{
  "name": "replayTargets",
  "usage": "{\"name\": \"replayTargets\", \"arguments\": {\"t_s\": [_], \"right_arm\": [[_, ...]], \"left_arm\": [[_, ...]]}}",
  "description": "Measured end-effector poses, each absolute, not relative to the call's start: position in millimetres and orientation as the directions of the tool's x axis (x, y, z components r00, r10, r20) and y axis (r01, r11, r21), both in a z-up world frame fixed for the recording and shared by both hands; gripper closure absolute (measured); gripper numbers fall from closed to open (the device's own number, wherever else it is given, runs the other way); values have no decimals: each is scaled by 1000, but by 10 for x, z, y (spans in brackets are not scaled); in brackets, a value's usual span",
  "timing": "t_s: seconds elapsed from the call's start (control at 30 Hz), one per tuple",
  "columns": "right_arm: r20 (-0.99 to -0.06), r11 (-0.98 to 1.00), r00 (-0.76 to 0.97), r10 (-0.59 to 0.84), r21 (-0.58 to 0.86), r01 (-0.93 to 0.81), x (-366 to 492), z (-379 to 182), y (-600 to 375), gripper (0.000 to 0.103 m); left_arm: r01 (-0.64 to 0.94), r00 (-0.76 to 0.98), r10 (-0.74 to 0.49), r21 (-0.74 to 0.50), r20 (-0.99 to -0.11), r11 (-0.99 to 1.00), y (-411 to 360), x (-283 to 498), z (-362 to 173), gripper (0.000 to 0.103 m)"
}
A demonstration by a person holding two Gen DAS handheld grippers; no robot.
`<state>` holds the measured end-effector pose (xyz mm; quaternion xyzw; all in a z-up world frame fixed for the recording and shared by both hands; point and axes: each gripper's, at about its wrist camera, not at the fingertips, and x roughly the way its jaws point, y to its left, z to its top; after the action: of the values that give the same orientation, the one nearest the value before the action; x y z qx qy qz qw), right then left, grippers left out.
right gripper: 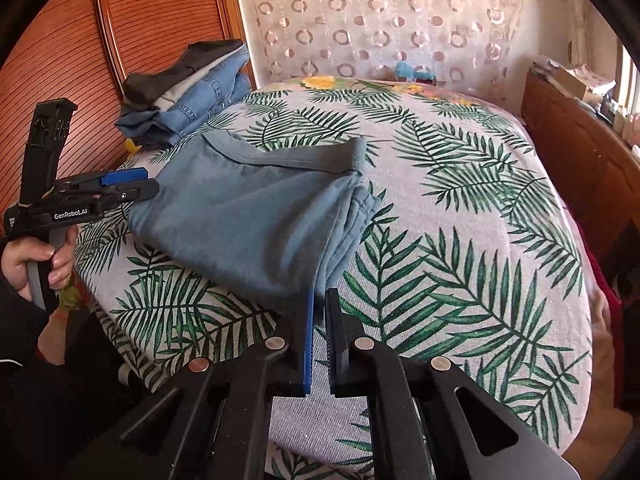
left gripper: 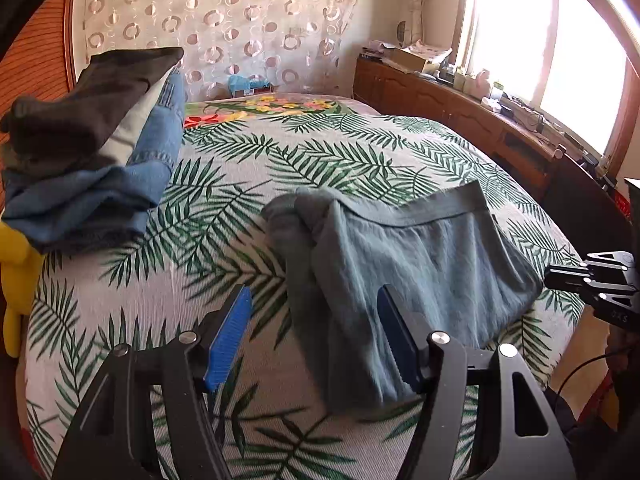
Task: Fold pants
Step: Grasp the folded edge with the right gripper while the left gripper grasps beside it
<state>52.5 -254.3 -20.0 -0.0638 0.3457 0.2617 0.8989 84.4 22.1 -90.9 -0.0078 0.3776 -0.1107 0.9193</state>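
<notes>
Grey-blue pants (left gripper: 404, 264) lie partly folded on the leaf-print bed cover (left gripper: 248, 168), waistband toward the far side, one end bunched. My left gripper (left gripper: 316, 320) is open just above the near edge of the pants, its right finger over the fabric, nothing held. In the right wrist view the pants (right gripper: 248, 216) lie in front, and my right gripper (right gripper: 320, 312) is nearly closed, its fingertips pinching the near corner of the fabric. The left gripper shows at the left (right gripper: 120, 186), the right gripper at the right edge of the left wrist view (left gripper: 592, 280).
A pile of folded clothes, jeans and dark garments (left gripper: 92, 152), sits at the bed's far left by the wooden headboard (right gripper: 80, 60). A yellow toy (left gripper: 16, 280) lies beside it. A wooden cabinet (left gripper: 460, 112) with clutter runs under the window on the right.
</notes>
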Motion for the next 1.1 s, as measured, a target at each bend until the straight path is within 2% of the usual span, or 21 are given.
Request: {"name": "replayTargets", "arguments": {"t_s": [0.17,0.23,0.5,0.67,1.1], "right_arm": [[-630,863,651,423,63,-501,497,-98,-2540,97],[-626,866,658,419,58,-497,511,-63,-2537,92],[-613,876,676,409,56,-479,666,-29,-2454,58],[-611,884,685,396,52,-464,802,-69,-2400,53],[-649,901,666,367,71,-428,1228,-186,-2185,53]], "left_arm": [[205,684,-195,-72,-703,976,176,1069,-893,37],[211,679,-197,-70,-708,975,160,1149,-902,37],[213,662,-200,-75,-723,974,128,1325,-959,37],[216,651,-204,-80,-731,973,105,1370,-1016,37],[212,622,-236,-129,-746,969,135,1428,-1092,34]]}}
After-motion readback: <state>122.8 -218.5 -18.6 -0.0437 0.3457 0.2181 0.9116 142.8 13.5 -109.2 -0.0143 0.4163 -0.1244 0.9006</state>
